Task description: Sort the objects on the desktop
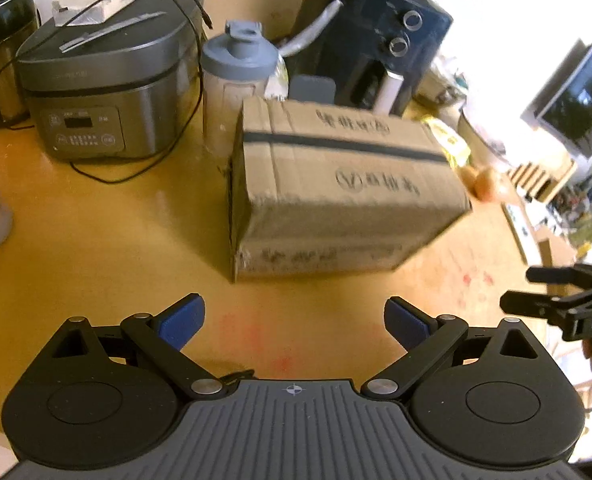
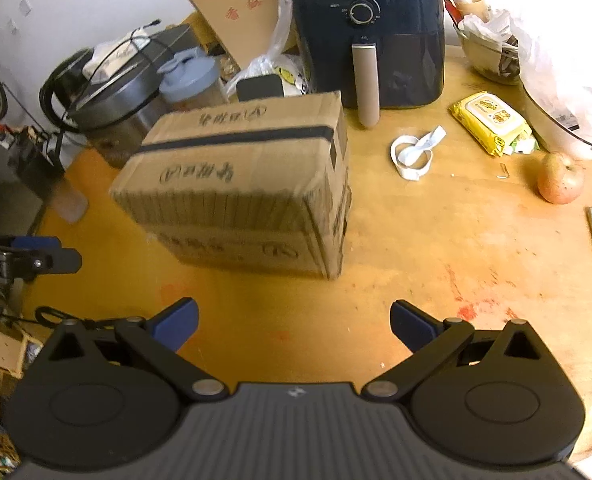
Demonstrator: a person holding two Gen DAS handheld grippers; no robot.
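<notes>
On the left of the wooden table [image 2: 415, 240], a grey rice cooker [image 1: 96, 92] is sitting beside a shaker bottle with a grey lid [image 1: 236, 68], and the left gripper [image 1: 294, 322] is hovering over bare wood with its blue-padded fingers spread wide, gripping nothing. A taped cardboard box [image 2: 240, 184] is standing mid-table just ahead of both grippers, with a dark blue air fryer [image 2: 371, 32] behind it. Further right, a white strap [image 2: 413, 154], a yellow wet-wipe pack [image 2: 489, 122] and an apple [image 2: 559, 178] are lying apart, while the right gripper [image 2: 294, 322] is likewise hanging spread and empty.
</notes>
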